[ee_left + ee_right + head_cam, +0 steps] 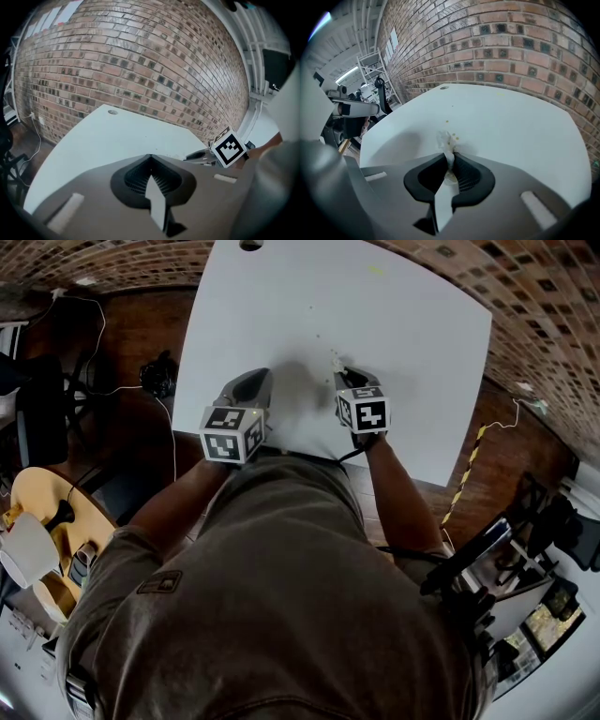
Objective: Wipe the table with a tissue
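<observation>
A crumpled tissue is pinched between the fingers of the right gripper, which are closed almost fully on it. Its free end is laid on the white desk, toward the near edge and a little right of the middle. Small yellowish crumbs are seen at the far side of the tissue, some touching it. The left gripper is held over the near edge, to the left of the right one, its fingers brought together with nothing between them.

The step in hand is judged to be a wiping stroke across the crumbs. It would be done best with the tissue pressed down firmly enough that paper, not the hard finger tips, is dragged over the surface. As only a small wad is exposed, short overlapping strokes in one direction are advised, so that the crumbs are gathered rather than scattered. The grip should be kept tight, lest the tissue be pulled free. A faint yellow mark far off on the desk may also need attention.

No container is seen on the desk, so nothing is at hand to receive the crumbs.
</observation>
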